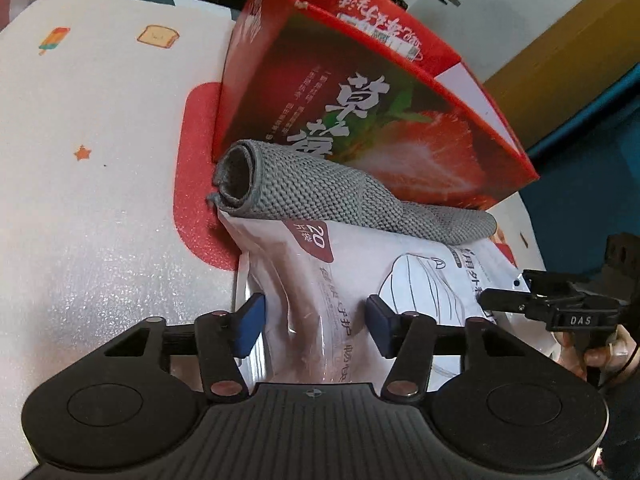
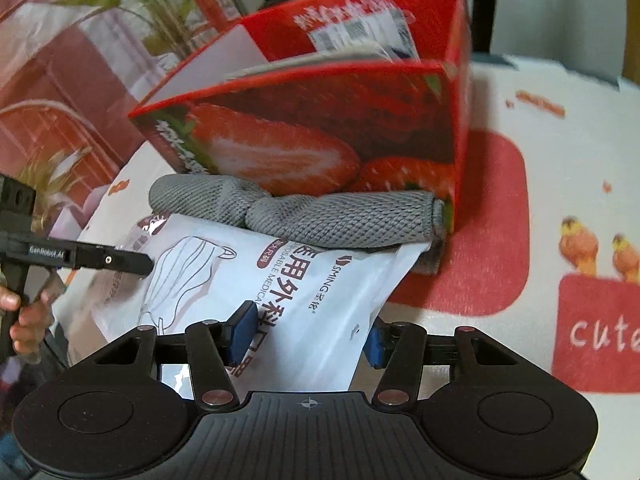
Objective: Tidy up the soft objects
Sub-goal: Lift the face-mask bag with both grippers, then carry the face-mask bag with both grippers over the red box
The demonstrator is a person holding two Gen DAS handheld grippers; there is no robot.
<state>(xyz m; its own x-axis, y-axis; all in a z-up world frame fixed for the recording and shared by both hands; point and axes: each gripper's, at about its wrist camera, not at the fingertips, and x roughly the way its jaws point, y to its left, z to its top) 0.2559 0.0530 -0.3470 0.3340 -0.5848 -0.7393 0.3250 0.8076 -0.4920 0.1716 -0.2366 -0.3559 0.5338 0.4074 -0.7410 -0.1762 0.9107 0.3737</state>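
Printed tablecloth (image 1: 100, 128) w/ strawberry box (image 1: 360, 120); mask pack (image 1: 360, 264)

The left tongs (image 1: 316, 322) pointed steeply downward, their blue pads (image 1: 250, 322) standing apart as the jaws eased wider, and they gripped nothing. The right tongs (image 2: 308, 334) slanted down at much the same angle, half-spread, the near pad (image 2: 240, 332) not visibly pressing. A hand (image 2: 26, 316) clasped the left tool's black handle, fingers curled around it.
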